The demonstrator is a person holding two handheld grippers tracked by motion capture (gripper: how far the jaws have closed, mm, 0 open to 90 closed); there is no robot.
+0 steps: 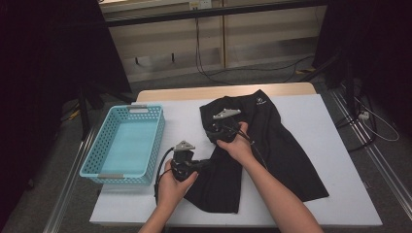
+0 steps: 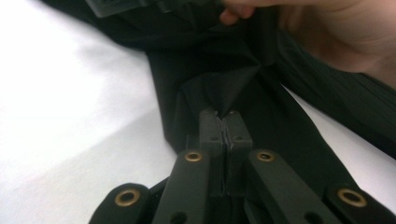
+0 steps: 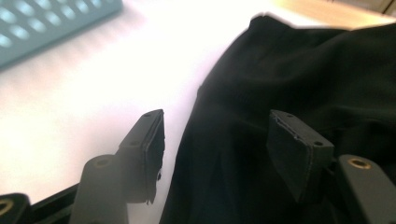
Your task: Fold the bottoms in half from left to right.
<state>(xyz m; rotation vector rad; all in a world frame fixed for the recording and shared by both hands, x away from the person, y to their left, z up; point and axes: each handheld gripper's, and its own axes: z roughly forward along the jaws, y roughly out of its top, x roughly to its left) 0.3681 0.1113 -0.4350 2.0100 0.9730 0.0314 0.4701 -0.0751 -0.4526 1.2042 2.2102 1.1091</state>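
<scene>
Black shorts (image 1: 272, 145) lie spread over the white table top (image 1: 340, 145), waistband toward the far edge. My left gripper (image 1: 194, 165) sits at the near left leg, and its jaws are shut on a pinched fold of the black shorts (image 2: 219, 88). In the left gripper view the left gripper (image 2: 225, 122) pulls the cloth up into a small tent. My right gripper (image 1: 216, 130) hovers over the shorts' far left part. In its own view the right gripper (image 3: 215, 140) stands open, with the black shorts (image 3: 303, 79) lying beneath the gap and neither pad touching cloth.
A light blue perforated basket (image 1: 145, 114) stands on the table's left side, and its corner (image 3: 42, 28) appears in the right gripper view. Bare white table surrounds the shorts on the right and near sides. Cables trail on the floor beyond the far edge.
</scene>
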